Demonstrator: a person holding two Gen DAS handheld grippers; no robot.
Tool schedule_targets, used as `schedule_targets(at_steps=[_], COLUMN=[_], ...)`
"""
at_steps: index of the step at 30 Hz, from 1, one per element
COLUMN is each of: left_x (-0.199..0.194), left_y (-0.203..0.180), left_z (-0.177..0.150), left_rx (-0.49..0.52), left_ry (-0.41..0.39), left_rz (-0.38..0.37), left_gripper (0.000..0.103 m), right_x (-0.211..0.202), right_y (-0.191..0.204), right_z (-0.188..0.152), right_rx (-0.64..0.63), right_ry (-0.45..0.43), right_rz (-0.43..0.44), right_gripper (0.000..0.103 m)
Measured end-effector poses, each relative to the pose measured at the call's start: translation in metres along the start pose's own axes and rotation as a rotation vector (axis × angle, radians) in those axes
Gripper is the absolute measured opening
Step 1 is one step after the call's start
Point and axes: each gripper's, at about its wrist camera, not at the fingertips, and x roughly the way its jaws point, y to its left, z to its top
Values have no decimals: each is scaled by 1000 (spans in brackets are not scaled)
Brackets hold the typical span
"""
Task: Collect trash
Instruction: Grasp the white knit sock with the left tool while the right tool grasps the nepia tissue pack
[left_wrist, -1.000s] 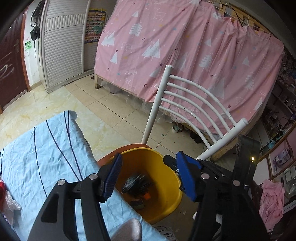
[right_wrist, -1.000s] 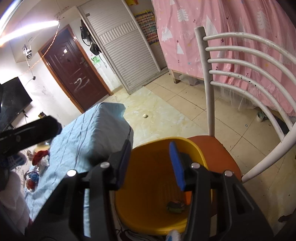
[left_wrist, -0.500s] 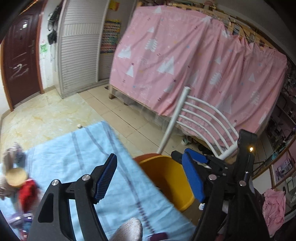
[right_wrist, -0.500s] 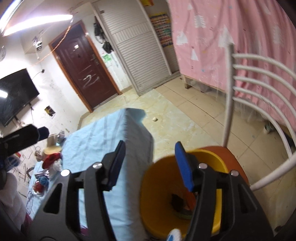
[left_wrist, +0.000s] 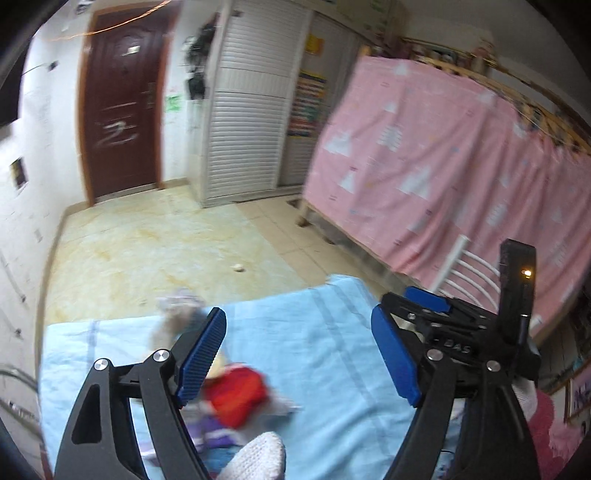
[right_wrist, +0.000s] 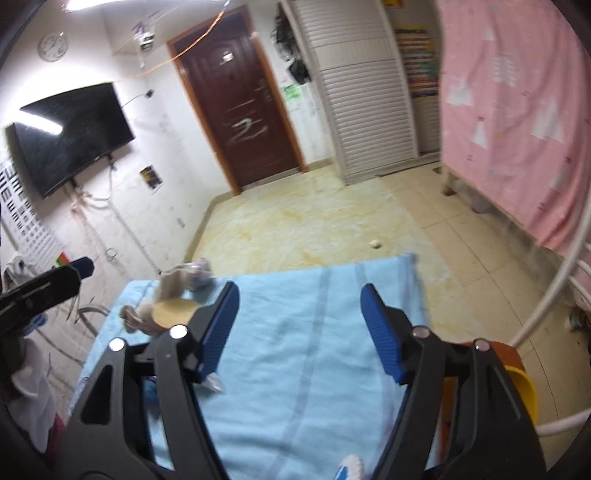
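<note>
Trash on blue cloth; no label legible.

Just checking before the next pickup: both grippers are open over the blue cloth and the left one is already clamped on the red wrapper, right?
Not quite. The left gripper is open too, holding nothing; the left wrist view shows the red wrapper lying on the blue cloth near its fingers, apparently ungripped. The right gripper is open over the cloth, as you said.

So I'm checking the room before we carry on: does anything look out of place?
A small pale lump lies alone on the floor tiles beyond the blue cloth. On the cloth, a red wrapper and other litter sit in a loose heap. Nothing looks spilled or broken.
</note>
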Motion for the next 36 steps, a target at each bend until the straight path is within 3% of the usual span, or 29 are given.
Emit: schedule_targets(at_steps=[6,14,19,30,36], left_x=[3,24,45,110,122], left_y=[72,124,143,151,156], left_z=[6,-15,-19,-24,-26], left_rx=[-117,-195,-229,-166,-166], left_ry=[28,88,118,211,224], left_rz=[58,48,39,49,43], left_gripper=[72,72,72,72,72], right_x=[39,92,133,216,244], right_y=[46,85,106,137,161], right_z=[14,30,43,51,40], right_rx=[-69,-112,-122,-104,-191], right_ry=[47,119,166,348,436], right_rz=[39,77,100,208,159], right_gripper=[70,71,71,71,71])
